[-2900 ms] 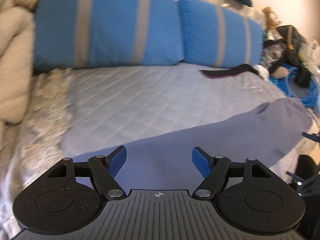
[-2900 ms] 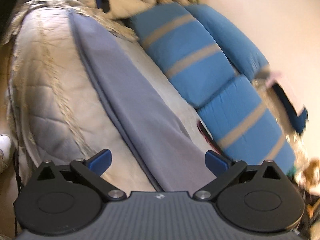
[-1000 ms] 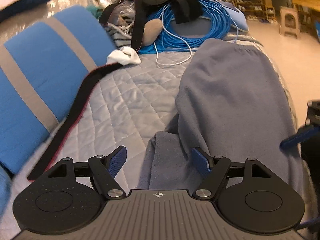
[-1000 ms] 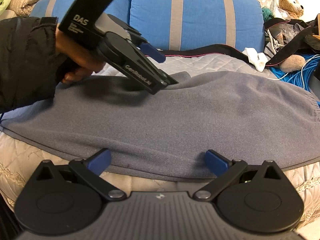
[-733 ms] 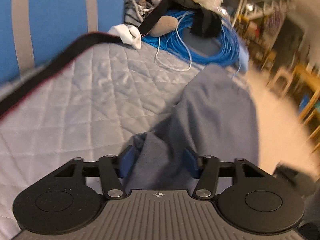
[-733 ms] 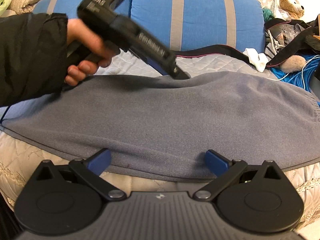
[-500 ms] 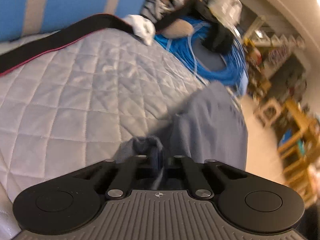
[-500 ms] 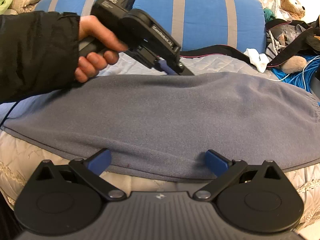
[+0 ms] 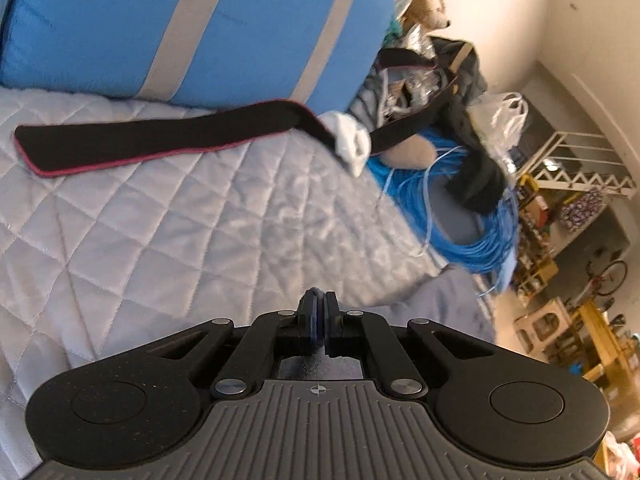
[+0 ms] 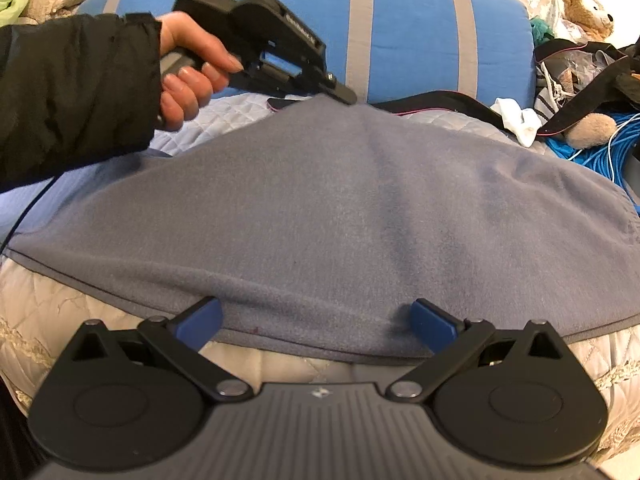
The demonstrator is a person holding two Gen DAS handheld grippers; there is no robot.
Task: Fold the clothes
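Observation:
A grey fleece garment (image 10: 360, 208) lies spread across the quilted bed, its near hem draped over the front edge. My left gripper (image 9: 319, 304) is shut on the garment's far edge, with a sliver of fabric pinched between the blue pads. In the right wrist view that left gripper (image 10: 346, 98), held by a hand in a black sleeve, lifts the far edge into a peak. My right gripper (image 10: 316, 320) is open at the near hem, its pads resting on the fabric on either side. In the left wrist view the grey garment (image 9: 448, 296) hangs below and to the right.
Two blue pillows with grey stripes (image 10: 400, 28) line the back of the bed (image 9: 160, 216). A black strap with a pink edge (image 9: 160, 140) lies before them. A coil of blue cable (image 9: 472, 232), a white cloth (image 9: 350, 140), bags and a teddy bear (image 10: 588, 4) crowd the right end.
My left gripper shut on the garment's far edge and raised it, so the fabric now peaks up. My right gripper stayed open at the near hem.

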